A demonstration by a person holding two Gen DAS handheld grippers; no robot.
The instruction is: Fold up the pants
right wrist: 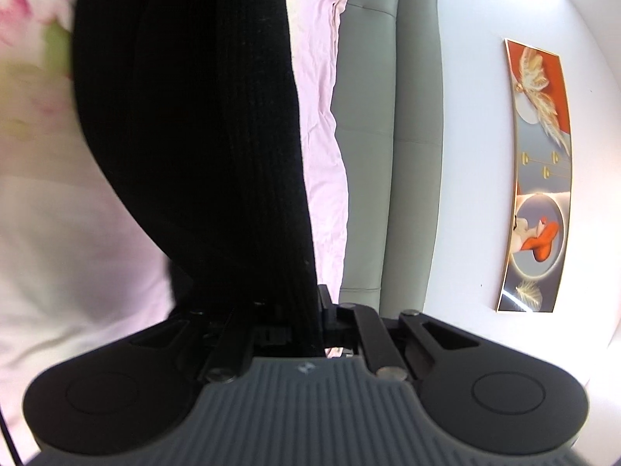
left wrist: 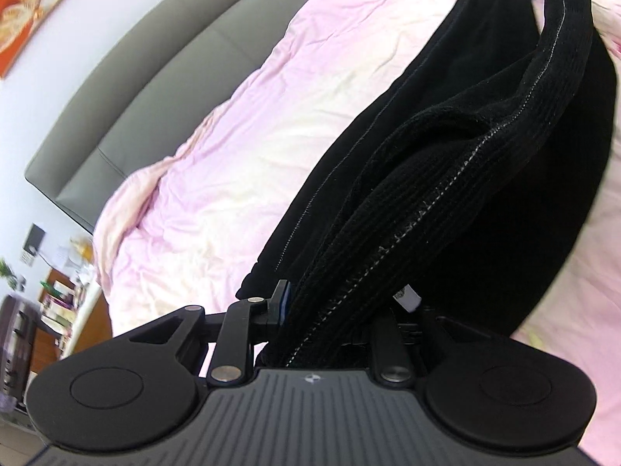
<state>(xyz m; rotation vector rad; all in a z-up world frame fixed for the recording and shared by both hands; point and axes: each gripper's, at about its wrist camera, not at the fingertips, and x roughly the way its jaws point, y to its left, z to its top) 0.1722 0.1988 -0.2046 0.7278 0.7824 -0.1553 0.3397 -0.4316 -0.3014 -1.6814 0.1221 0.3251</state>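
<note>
In the left wrist view, a bookshelf (left wrist: 58,303) crowded with small items stands at the far left edge, below a white wall. A framed orange picture (left wrist: 27,11) hangs in the upper left corner. To the right of that runs the grey padded headboard (left wrist: 155,89), and against it lies the bed (left wrist: 240,155) under a wrinkled pink cover. Right of centre, the black pants (left wrist: 504,178) rise off the bed; their ribbed waistband (left wrist: 388,240), edged with pale stitching, runs from the bottom centre up toward the top right corner. The left claw (left wrist: 333,310) is clenched on that waistband, with a blue-padded finger (left wrist: 282,299) pressed against the fabric's left side. A small white label (left wrist: 407,297) peeks out just beside the grip.

In the right wrist view, the bed cover at the left shows a pink and green flower print (right wrist: 35,31). The pants hang as a dark, ribbed band from the top of the frame down the middle, narrowing into the right claw (right wrist: 287,318), which is clenched on the cloth. To the right come the pink cover's edge, the grey headboard, the white wall (right wrist: 473,155), and the framed picture.
</note>
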